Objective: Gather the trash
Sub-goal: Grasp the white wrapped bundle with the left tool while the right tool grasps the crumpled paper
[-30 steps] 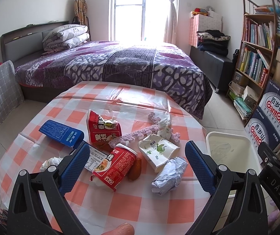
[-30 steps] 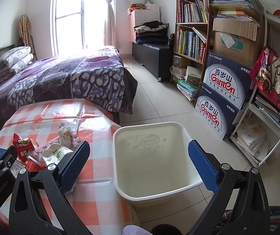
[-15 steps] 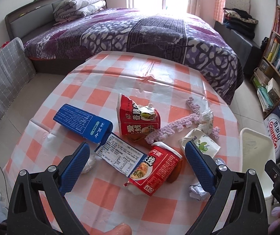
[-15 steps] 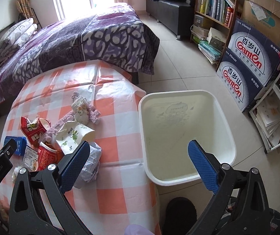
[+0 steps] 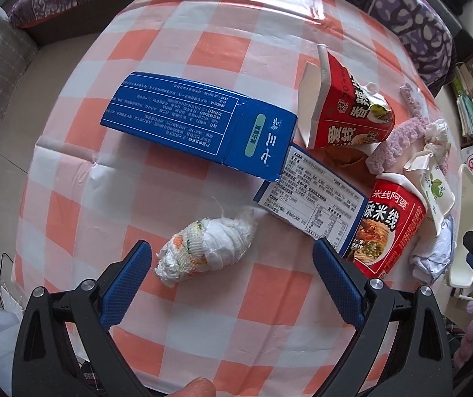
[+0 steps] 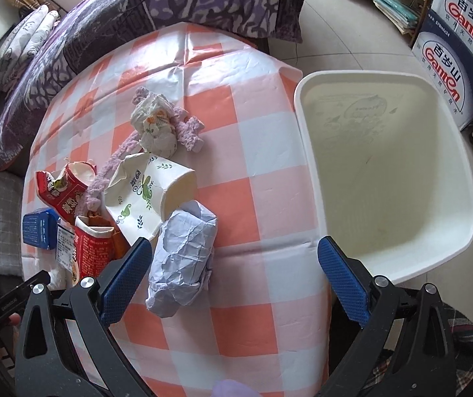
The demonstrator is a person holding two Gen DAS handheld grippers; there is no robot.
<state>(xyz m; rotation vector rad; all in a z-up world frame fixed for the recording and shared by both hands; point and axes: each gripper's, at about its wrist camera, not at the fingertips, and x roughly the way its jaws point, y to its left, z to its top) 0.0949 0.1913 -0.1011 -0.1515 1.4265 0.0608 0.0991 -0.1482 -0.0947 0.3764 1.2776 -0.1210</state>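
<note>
Trash lies on a table under an orange-checked cloth (image 5: 200,43). My left gripper (image 5: 233,276) is open above a crumpled white wad with orange and green print (image 5: 205,251), which sits between its blue fingers, nearer the left one. Beyond lie a blue box (image 5: 196,125), a label sheet (image 5: 312,198) and two red noodle cartons (image 5: 345,112) (image 5: 391,225). My right gripper (image 6: 234,279) is open over a crumpled pale-blue paper ball (image 6: 183,258) beside its left finger. A white printed paper cup (image 6: 150,195) lies just past it.
A white bin (image 6: 381,172) stands empty on the floor against the table's right edge. A purple fuzzy strip (image 6: 117,162) and a crumpled wrapper (image 6: 153,125) lie mid-table. A bed (image 6: 157,3) is behind; water cartons (image 6: 461,56) and bookshelves stand at right.
Both grippers have tilted down and moved closer to the table. The left one shifted left over the white wad; the right one now hangs over the blue paper ball.
</note>
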